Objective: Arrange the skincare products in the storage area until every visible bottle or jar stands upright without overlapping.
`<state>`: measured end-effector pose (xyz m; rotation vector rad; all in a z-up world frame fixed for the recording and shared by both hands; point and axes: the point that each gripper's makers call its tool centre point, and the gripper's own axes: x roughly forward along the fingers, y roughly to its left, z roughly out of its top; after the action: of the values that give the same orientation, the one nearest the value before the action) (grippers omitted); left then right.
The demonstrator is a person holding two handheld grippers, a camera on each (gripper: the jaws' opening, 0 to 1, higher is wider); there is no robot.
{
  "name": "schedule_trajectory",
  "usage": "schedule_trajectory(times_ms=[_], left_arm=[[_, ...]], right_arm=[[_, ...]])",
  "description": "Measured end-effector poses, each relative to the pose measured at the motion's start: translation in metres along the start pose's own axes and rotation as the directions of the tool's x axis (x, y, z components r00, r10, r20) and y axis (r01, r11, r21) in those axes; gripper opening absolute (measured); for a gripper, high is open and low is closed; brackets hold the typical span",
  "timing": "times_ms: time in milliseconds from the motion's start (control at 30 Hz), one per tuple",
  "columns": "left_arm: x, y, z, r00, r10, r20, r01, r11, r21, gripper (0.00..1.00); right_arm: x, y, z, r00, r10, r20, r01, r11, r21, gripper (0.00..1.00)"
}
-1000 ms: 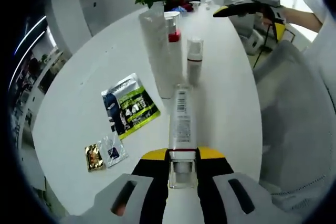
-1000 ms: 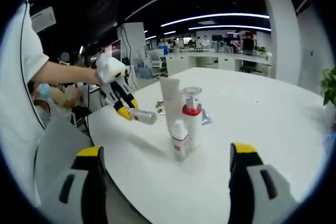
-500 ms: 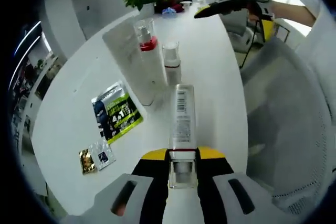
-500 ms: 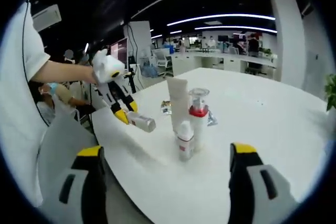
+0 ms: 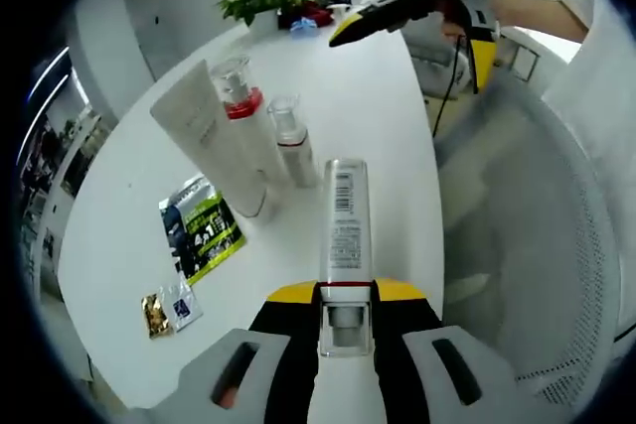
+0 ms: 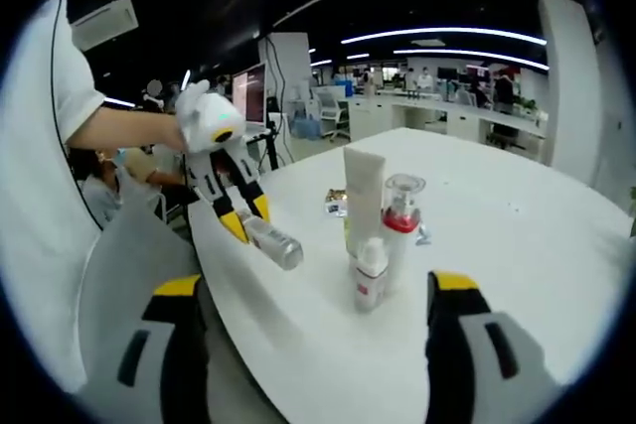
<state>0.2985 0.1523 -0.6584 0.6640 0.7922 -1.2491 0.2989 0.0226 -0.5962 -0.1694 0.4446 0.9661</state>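
In the left gripper view, the left tongs (image 5: 345, 297) clamp a clear barcode-labelled bottle (image 5: 344, 220) lying lengthwise, held above the white surface (image 5: 368, 96) beside three upright containers: white tube (image 5: 212, 149), red-collared pump bottle (image 5: 241, 116), small white bottle (image 5: 291, 138).

In the right gripper view, the right tongs (image 6: 313, 290) gape empty. Tipping the bottle upright too close could topple that cluster.

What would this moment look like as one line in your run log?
left hand-held gripper: shut on clear bottle, held above white table | right hand-held gripper: open | tube, pump bottle, small bottle: upright, clustered
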Motion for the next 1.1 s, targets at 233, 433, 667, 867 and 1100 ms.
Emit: schedule_trajectory(times_ms=[233, 433, 667, 867, 1100], left_arm=[[0.001, -0.013, 0.010, 1.000, -0.023, 0.001, 0.023, 0.999, 0.023, 0.16], [-0.001, -0.017, 0.023, 1.000, -0.027, 0.002, 0.026, 0.999, 0.041, 0.16], [-0.001, -0.023, 0.035, 0.999, -0.041, -0.016, 0.042, 0.996, 0.077, 0.16], [0.000, -0.026, 0.039, 0.998, -0.055, -0.030, 0.058, 0.994, 0.091, 0.16], [0.002, -0.029, 0.044, 0.997, -0.071, -0.037, 0.074, 0.992, 0.099, 0.16]], right_arm=[[0.009, 0.012, 0.001, 0.996, 0.078, -0.040, -0.080, 0.995, -0.057, 0.84], [0.019, 0.024, 0.002, 0.985, 0.148, -0.094, -0.159, 0.980, -0.117, 0.76], [0.028, 0.033, 0.003, 0.965, 0.210, -0.156, -0.238, 0.953, -0.190, 0.65], [0.034, 0.041, -0.001, 0.943, 0.250, -0.221, -0.300, 0.925, -0.233, 0.56], [0.042, 0.047, -0.007, 0.918, 0.271, -0.291, -0.352, 0.894, -0.276, 0.49]])
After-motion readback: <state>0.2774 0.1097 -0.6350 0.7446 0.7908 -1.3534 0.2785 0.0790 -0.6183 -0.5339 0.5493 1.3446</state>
